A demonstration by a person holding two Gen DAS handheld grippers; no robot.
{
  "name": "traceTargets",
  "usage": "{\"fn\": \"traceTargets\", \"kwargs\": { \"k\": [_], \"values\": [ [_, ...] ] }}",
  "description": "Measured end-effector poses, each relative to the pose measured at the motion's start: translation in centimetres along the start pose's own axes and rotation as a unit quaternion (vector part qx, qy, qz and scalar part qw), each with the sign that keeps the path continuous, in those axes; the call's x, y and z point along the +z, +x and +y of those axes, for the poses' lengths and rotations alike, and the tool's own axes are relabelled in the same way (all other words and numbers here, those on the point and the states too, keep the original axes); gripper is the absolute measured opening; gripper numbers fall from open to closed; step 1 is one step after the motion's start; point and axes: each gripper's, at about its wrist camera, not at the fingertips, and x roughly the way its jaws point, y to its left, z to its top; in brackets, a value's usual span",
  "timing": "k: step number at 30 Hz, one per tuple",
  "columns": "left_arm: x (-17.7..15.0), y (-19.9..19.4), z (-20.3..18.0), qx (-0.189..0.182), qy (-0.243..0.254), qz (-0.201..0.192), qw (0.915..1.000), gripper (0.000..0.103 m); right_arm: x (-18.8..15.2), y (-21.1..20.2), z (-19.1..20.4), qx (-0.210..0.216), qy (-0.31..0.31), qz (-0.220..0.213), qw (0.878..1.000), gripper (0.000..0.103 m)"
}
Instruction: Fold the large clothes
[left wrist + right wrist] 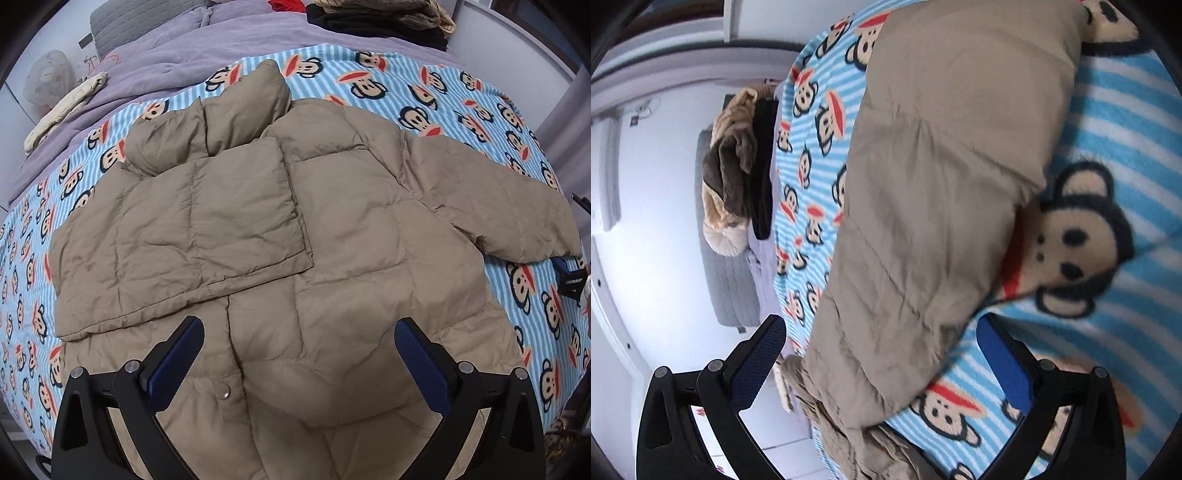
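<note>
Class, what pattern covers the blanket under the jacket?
Blue-white stripes with cartoon monkeys on the blanket; left wrist view.

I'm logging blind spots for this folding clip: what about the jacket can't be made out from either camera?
- Tan quilted puffer jacket hem: left wrist view, cut off at the bottom edge behind the open left tongs.
- Its spread sleeve's cuff: right wrist view, blurred, crumpled.
- Right tongs: left wrist view, cropped at the edge.
</note>
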Motion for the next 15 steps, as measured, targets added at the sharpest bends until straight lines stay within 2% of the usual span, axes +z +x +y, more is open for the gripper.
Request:
{"fn": "traceTargets", "kwargs": {
  "k": [3,5,6,7,8,9,10,15],
  "values": [
    [0.0,0.3,-0.3,0.0,-0.001,0.001,1.0,0.103,1.5,0.4,-0.5,0.034,0.033,-0.016,0.999,0.102],
    [0.0,0.3,-0.3,-0.003,-0.005,-0.001,1.0,0.103,2.2,0.8,-0.9,0.056,0.062,-0.017,0.996,0.095],
    [0.0,0.3,-0.2,-0.005,-0.006,-0.002,1.0,0.103,2.4,1.0,-1.1,0.066,0.076,-0.011,0.995,0.076],
    [0.0,0.3,-0.1,-0.007,-0.007,-0.002,1.0,0.103,2.4,1.4,-1.4,0.076,0.09,-0.002,0.993,0.045],
    [0.0,0.3,0.0,-0.009,-0.007,-0.001,0.9999,0.103,2.4,1.8,-1.5,0.082,0.1,0.005,0.992,0.031],
    [0.0,0.3,0.1,-0.01,-0.007,-0.001,0.9999,0.103,2.3,2.1,-1.5,0.083,0.1,0.007,0.991,0.013],
    [0.0,0.3,0.3,-0.01,-0.008,-0.001,0.9999,0.103,2.3,2.2,-1.0,0.083,0.088,0.006,0.993,0.009],
    [0.2,0.1,1.5,-0.006,-0.018,-0.007,0.9998,0.103,1.0,2.0,3.7,0.104,0.009,0.001,0.995,0.008]
  ]
}}
